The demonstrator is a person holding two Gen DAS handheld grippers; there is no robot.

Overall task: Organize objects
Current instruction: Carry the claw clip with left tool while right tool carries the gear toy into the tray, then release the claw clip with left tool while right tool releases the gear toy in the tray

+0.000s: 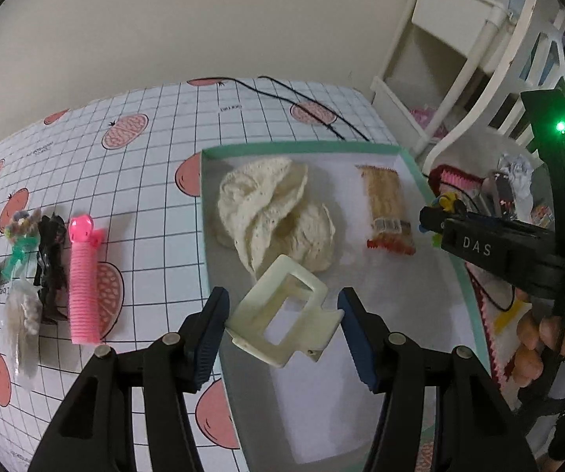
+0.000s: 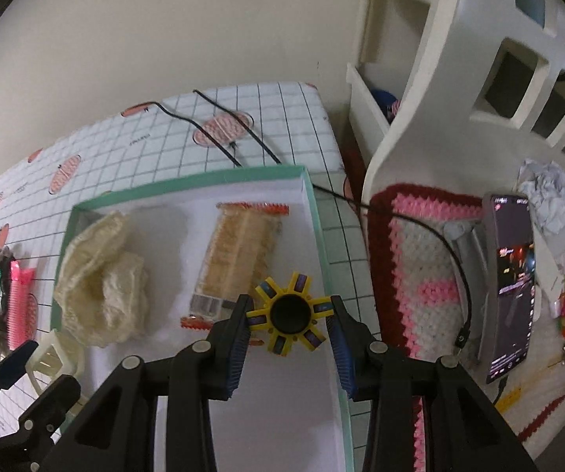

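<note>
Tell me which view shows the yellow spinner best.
The right wrist view: the yellow spinner sits centred and close between the right gripper pads, held above the box. The left wrist view shows only a small part of it at that gripper's tip.
</note>
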